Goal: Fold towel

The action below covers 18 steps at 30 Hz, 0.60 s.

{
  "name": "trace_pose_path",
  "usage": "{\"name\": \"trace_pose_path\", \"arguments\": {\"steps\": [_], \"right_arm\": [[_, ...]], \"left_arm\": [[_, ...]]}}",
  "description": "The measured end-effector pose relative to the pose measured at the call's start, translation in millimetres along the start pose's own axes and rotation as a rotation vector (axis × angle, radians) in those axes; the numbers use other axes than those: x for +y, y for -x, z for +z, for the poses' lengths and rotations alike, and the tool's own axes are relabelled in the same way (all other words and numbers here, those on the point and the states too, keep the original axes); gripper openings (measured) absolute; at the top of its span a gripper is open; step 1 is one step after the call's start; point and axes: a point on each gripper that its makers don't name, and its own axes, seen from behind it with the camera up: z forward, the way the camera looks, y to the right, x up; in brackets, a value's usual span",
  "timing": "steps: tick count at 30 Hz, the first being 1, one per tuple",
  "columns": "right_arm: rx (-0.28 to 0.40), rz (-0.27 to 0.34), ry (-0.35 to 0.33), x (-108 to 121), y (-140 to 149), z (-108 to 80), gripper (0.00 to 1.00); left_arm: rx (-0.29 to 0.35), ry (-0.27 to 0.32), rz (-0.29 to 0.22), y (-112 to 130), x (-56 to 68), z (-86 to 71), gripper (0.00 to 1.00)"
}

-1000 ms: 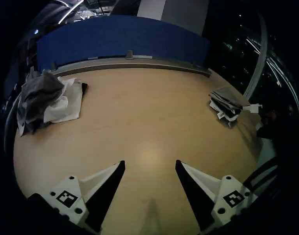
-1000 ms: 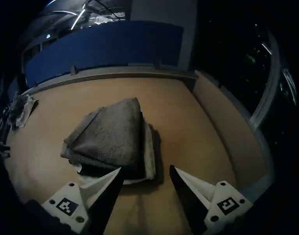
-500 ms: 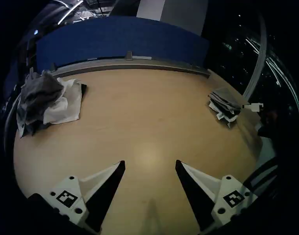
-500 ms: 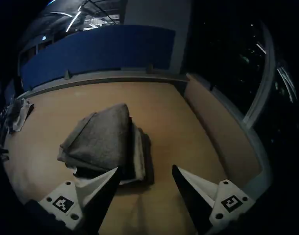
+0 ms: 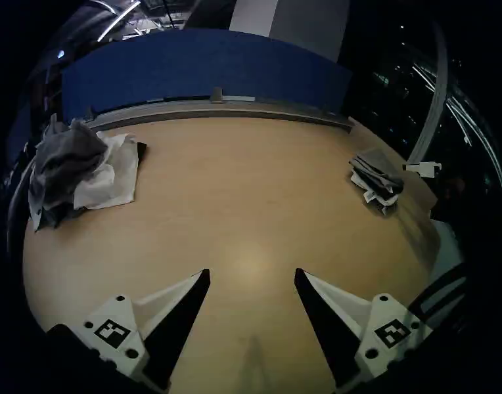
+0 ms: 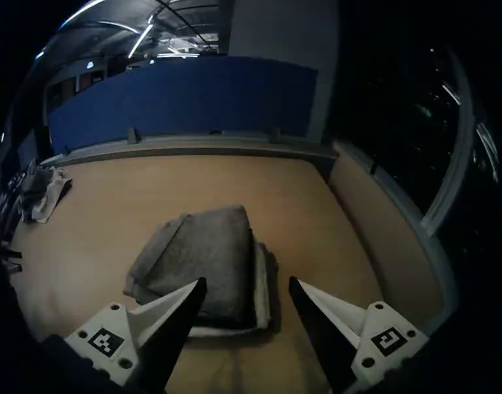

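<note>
A stack of folded towels [image 6: 205,269], grey on top with a white one under it, lies on the wooden table [image 6: 152,190] just ahead of my right gripper [image 6: 246,290], which is open and holds nothing. My left gripper [image 5: 251,281] is open over bare table [image 5: 251,197]. In the left gripper view the same folded stack [image 5: 376,174] sits far right, with the tip of the other gripper [image 5: 423,169] beside it. A heap of unfolded grey and white towels [image 5: 80,167] lies at the far left; in the right gripper view this heap [image 6: 44,190] is small at the left edge.
A blue partition [image 5: 205,65] with a grey rail [image 5: 218,108] runs along the table's far edge. A raised table edge [image 6: 395,217] curves along the right side. Dark windows stand beyond it.
My right gripper has drawn back and tilted up, so the folded stack looks smaller and lower between the fingers. The left gripper has barely moved.
</note>
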Motion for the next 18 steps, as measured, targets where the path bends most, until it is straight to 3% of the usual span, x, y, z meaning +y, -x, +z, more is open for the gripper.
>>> {"name": "trace_pose_path", "arguments": {"steps": [18], "right_arm": [[0.023, -0.065, -0.09, -45.7, -50.1, 42.3, 0.97]], "left_arm": [[0.007, -0.016, -0.004, -3.3, -6.1, -0.8, 0.96]]}}
